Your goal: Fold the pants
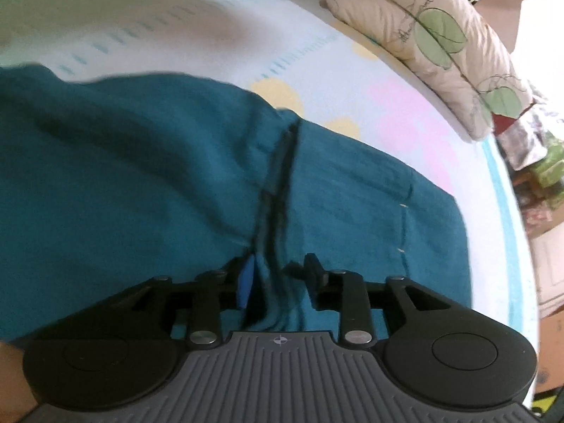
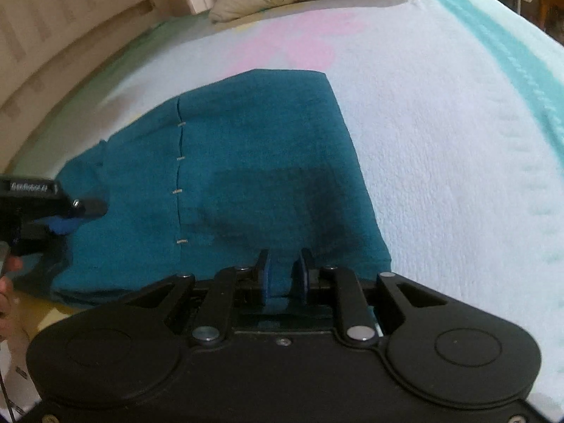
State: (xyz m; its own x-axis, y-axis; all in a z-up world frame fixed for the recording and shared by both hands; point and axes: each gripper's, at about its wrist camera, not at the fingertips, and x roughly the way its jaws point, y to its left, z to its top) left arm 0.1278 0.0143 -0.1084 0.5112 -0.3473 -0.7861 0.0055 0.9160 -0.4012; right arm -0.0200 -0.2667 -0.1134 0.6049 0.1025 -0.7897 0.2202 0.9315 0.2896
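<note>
— Pants (image 1: 148,162), teal ones, lay spread flat on the bed (image 1: 352,81), didn't they?

— They did. In the left wrist view the fabric filled the left and middle of the frame, with a dark gathered crease (image 1: 278,190) running from the far edge down toward the camera. The bedcover beyond it was pale, with yellow dots and pink patches.

— And the left hand-held gripper (image 1: 280,275)?

— Its jaws stood apart, astride the near end of that crease, with bunched cloth rising between them. One blue pad (image 1: 246,282) showed on the left finger. Whether the pads pressed the cloth, I could not tell; a clear gap remained.

— Anything further right?

— A cream pillow (image 1: 433,35) with green leaf prints, along the far right edge of the bed, well apart from the pants.

— The right wrist view?

— At far left the other gripper reached in over the cloth. Then came a vertical seam (image 2: 179,176) crossed by small pale stitches. The right hand-held gripper (image 2: 283,275) sat at the near hem, its jaws narrowly parted with a strip of teal cloth between them; the frame did not settle whether it was pinched. To the right lay bare pale blanket with a turquoise stripe (image 2: 500,70).
</note>
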